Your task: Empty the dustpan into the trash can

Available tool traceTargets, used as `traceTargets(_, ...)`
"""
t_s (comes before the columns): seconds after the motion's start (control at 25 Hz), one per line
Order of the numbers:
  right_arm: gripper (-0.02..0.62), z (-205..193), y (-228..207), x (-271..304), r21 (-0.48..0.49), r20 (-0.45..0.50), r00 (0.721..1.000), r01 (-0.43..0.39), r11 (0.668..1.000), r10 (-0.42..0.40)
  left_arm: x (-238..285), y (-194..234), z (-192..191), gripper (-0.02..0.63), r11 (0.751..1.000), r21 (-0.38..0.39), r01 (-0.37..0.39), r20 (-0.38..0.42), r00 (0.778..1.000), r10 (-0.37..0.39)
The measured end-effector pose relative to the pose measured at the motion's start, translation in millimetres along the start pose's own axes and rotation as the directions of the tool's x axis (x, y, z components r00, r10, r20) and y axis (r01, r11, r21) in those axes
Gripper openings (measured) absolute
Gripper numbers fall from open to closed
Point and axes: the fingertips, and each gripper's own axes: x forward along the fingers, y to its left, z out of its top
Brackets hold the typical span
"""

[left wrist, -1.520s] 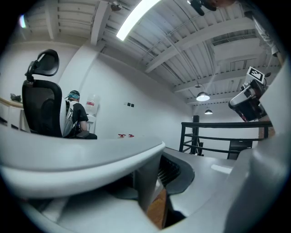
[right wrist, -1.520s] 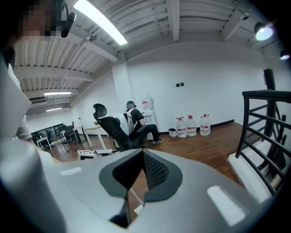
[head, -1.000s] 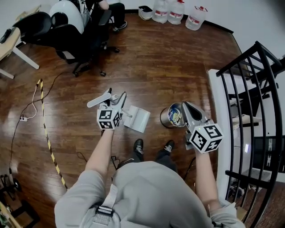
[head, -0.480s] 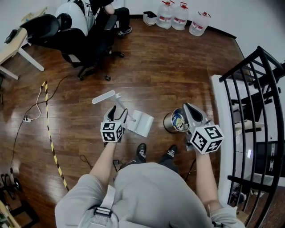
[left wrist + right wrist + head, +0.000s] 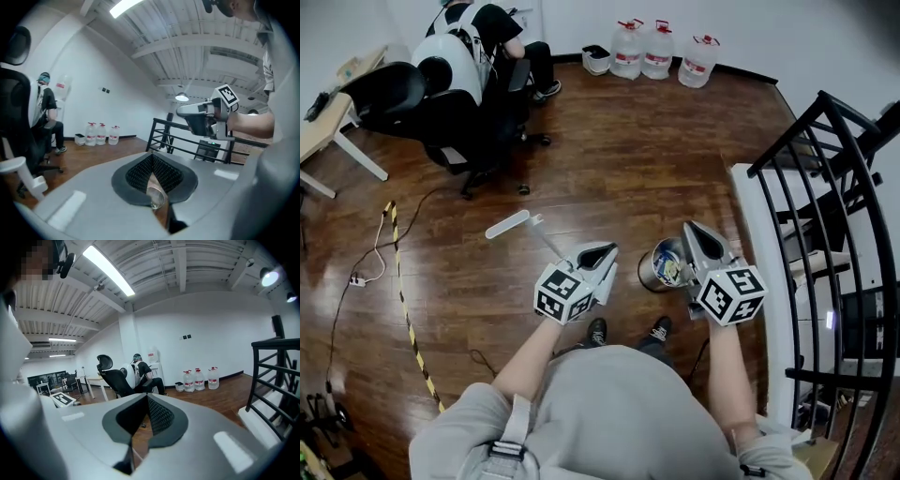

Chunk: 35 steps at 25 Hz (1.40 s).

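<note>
Since a second ago the left gripper (image 5: 609, 249) has swung off the white long-handled dustpan (image 5: 508, 225), lying at its ten o'clock on glossy brown plank floor (image 5: 656, 141), toward the shiny round metal trash can (image 5: 660, 269) at three o'clock. Its jaws just snapped together, an unnameable glint between. Right gripper (image 5: 689, 228), jaws pressed together and empty, hangs by the can.

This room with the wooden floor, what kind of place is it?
Probably an office or lab workspace, not a home: black office chairs beside a desk, a row of big water jugs, and a black metal railing.
</note>
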Motion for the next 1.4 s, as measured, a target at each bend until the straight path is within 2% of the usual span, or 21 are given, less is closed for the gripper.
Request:
traceTargets(0.12,-0.002,9.5,-5.4,-13.6,-0.016,0.024,1.000,0.021,1.000,-0.020,19.2,-38.5,43.8,0.006,0.989,0.078,0.122,0.035,0.991,-0.126)
traceTargets(0.24,-0.002,19.2,-11.8,-27.9,-0.066,0.050,0.997,0.062,0.996,-0.059,33.3,-67.5,81.1,0.006,0.969,0.140,0.204,0.047,0.976,-0.212)
traceTargets(0.36,-0.002,26.4,-21.6,-45.8,-0.118,0.074,0.991,0.119,0.986,-0.111,48.8,-85.5,103.7,0.006,0.959,0.159,0.236,0.037,0.969,-0.244)
traceTargets(0.6,-0.002,29.1,-36.8,-72.3,-0.116,0.091,0.981,0.180,0.977,-0.170,74.1,-112.2,119.0,0.006,0.937,0.174,0.304,0.009,0.951,-0.310)
traceTargets(0.92,-0.002,28.8,-44.0,-96.1,-0.105,0.105,0.973,0.217,0.971,-0.206,82.5,-131.9,116.8,0.006,0.923,0.158,0.350,-0.019,0.936,-0.351)
traceTargets(1.4,-0.002,31.1,-40.8,-100.0,-0.111,0.116,0.974,0.208,0.972,-0.195,81.5,-139.1,114.6,0.006,0.921,0.179,0.345,-0.037,0.938,-0.344)
